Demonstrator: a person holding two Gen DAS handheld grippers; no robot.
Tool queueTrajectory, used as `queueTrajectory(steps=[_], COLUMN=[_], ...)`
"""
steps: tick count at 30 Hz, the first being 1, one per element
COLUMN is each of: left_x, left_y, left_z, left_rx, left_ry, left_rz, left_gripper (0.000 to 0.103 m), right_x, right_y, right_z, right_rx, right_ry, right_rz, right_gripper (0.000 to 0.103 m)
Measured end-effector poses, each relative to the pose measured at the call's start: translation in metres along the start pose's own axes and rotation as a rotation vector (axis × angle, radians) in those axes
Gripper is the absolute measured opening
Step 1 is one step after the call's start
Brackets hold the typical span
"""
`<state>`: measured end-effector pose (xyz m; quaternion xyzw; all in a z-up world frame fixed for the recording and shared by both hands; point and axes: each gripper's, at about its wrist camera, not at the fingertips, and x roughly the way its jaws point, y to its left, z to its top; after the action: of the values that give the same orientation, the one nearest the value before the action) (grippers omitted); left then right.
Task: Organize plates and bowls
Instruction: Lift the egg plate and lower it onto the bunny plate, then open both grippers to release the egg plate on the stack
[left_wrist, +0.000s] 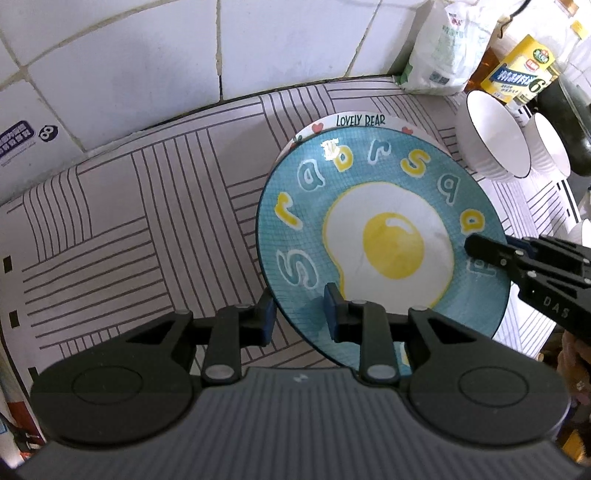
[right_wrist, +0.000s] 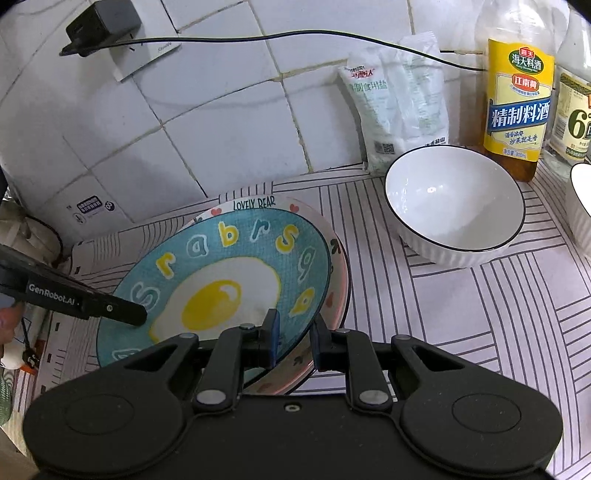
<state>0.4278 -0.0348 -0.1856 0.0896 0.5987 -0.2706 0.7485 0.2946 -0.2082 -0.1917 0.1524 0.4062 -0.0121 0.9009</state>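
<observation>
Egg plate (left_wrist: 388, 236) lying on bear plate (left_wrist: 356, 120) on bench (left_wrist: 147, 206), left of white bowl (right_wrist: 454, 203). Left gripper (left_wrist: 299, 314) and right gripper (right_wrist: 293, 334) jaws both clamping egg plate's rim.

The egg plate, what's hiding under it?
Under the blue egg plate sits another plate with LOVELY BEAR on its rim and little hearts. Only its edge peeks out; its middle picture is covered, and whether anything lies beneath cannot be seen.
</observation>
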Motion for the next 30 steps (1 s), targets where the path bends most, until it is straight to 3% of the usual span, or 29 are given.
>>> queueTrajectory(steps=[13, 22, 30], left_x=[0.0, -0.006, -0.02], left_y=[0.0, 0.001, -0.01], left_z=[-0.004, -0.014, -0.022], left_rx=[0.018, -0.043, -0.05], left_ry=[0.018, 0.024, 0.007], left_rz=[0.002, -0.012, 0.009], left_gripper=[0.026, 0.018, 0.018], right_x=[0.004, -0.002, -0.009], right_y=[0.003, 0.03, 0.031], right_z=[0.003, 0.005, -0.003], right_rx=[0.025, -0.113, -0.111], right_ry=[0.018, 0.052, 0.07], right_rz=[-0.037, -0.177, -0.221], right_gripper=[0.022, 0.029, 0.029])
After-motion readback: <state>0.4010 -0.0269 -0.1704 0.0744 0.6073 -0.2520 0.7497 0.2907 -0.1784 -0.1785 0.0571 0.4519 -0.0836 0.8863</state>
